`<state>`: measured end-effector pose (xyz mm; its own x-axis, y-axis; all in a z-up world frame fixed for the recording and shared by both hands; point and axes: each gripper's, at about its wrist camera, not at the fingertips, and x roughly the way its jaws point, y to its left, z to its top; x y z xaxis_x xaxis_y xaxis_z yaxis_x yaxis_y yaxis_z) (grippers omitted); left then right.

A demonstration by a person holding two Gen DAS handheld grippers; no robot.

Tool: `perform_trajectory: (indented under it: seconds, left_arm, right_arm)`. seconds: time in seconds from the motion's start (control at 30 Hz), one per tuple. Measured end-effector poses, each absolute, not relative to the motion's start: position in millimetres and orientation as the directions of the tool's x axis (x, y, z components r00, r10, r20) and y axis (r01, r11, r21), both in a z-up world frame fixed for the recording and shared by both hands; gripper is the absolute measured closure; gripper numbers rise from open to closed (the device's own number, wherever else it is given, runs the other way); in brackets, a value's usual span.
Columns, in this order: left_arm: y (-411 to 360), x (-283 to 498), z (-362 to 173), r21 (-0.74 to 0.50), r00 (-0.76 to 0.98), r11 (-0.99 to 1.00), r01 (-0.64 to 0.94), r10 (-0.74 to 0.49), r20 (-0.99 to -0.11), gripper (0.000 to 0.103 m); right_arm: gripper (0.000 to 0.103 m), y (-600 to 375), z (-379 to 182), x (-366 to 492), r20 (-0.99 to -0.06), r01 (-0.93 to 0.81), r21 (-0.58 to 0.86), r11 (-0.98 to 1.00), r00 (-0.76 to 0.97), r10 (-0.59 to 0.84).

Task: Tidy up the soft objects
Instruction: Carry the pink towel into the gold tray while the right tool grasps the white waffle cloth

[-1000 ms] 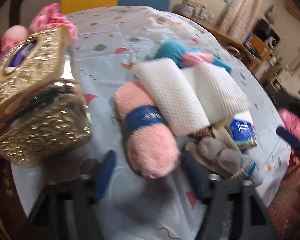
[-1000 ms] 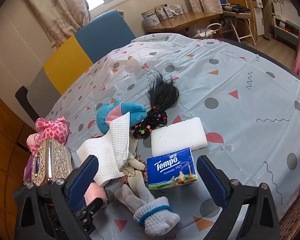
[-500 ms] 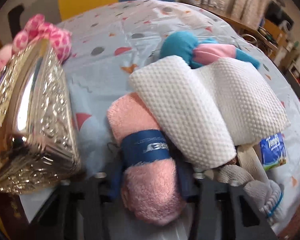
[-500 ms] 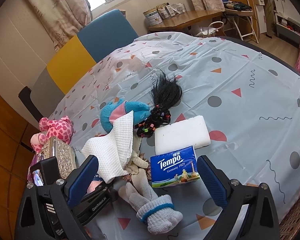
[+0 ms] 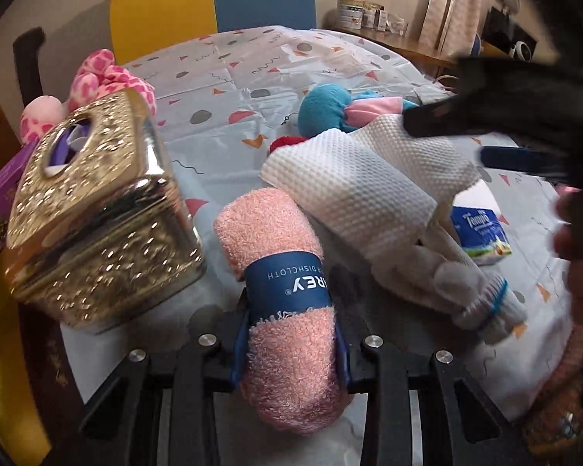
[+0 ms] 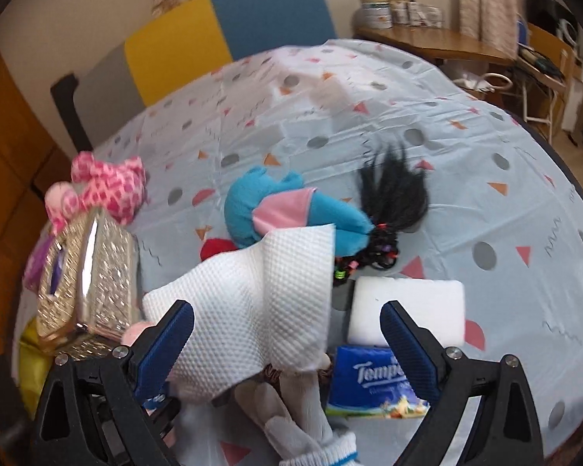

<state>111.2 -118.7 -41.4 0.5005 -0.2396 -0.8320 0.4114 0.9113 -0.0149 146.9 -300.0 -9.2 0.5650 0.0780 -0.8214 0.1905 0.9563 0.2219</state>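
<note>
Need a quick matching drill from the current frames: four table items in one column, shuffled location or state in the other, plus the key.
Items
1. pink dishcloth roll
2. white waffle towel
3. Tempo tissue pack
4. gold tissue box

Places/states
A. lies between the open fingers of the right gripper, beside a white sponge block
B. clamped between the fingers of the left gripper
C. stands next to the pink spotted plush
D. draped over the pile, edge against the blue plush

Pairs: 1-B, 2-D, 3-A, 4-C
</note>
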Motion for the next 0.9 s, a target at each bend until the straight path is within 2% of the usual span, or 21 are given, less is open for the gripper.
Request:
perform_trajectory:
  seconds: [0.17,0.2,0.23,0.27,0.3,0.6,0.7,0.73,0.8,0.9]
  left_arm:
    - [-112.6,98.1,-34.6,-0.005,0.530,0.913,0.408,-0.242,-0.813,0.068]
    - [-111.8,97.5,-33.3,0.001,0.538,0.914,0.407,-0.238,-0.808,0.068]
    - [-111.0,96.7,-30.8,0.005,0.547,0.914,0.406,-0.239,-0.803,0.068]
    - [-111.7,97.5,-26.6,0.007,0.556,0.913,0.407,-0.242,-0.795,0.068]
    - [-113.4,98.5,-23.5,0.009,0.565,0.913,0.407,-0.244,-0.788,0.068]
    - [-116.7,130.2,29.3,-0.059,0.624,0.924,0.378,-0.301,-0.721,0.068]
    - [-111.9,148.6,41.9,-0.083,0.628,0.931,0.355,-0.303,-0.717,0.068]
    - [-110.5,154.5,45.7,-0.081,0.632,0.933,0.351,-0.300,-0.714,0.068]
    - [-105.7,166.0,53.4,-0.070,0.647,0.939,0.338,-0.285,-0.707,0.068]
    - [-87.9,185.3,62.3,-0.088,0.658,0.954,0.286,-0.263,-0.706,0.068]
  right_arm:
    - [0.006,-269.9,-31.9,156.4,-0.862,0.075,0.154,0.985,0.498,0.097]
    - [0.018,-264.5,-36.0,157.3,-0.867,0.051,0.133,0.990,0.489,0.092]
    - [0.040,-259.8,-40.3,158.2,-0.875,0.031,0.107,0.994,0.478,0.079]
    - [0.054,-257.1,-43.5,158.9,-0.881,0.023,0.079,0.997,0.470,0.059]
    - [0.075,-256.1,-46.5,159.5,-0.886,0.020,0.059,0.998,0.462,0.043]
    - [0.076,-277.0,-48.1,161.9,-0.880,0.058,0.169,0.984,0.458,0.125]
    - [0.069,-276.1,-43.0,161.7,-0.865,0.052,0.195,0.979,0.481,0.146]
    - [0.061,-274.3,-42.3,162.3,-0.862,0.047,0.208,0.977,0.482,0.160]
    - [0.055,-269.3,-42.6,164.0,-0.862,0.033,0.204,0.978,0.480,0.163]
    - [0.055,-260.2,-43.9,165.9,-0.865,0.011,0.135,0.991,0.489,0.113]
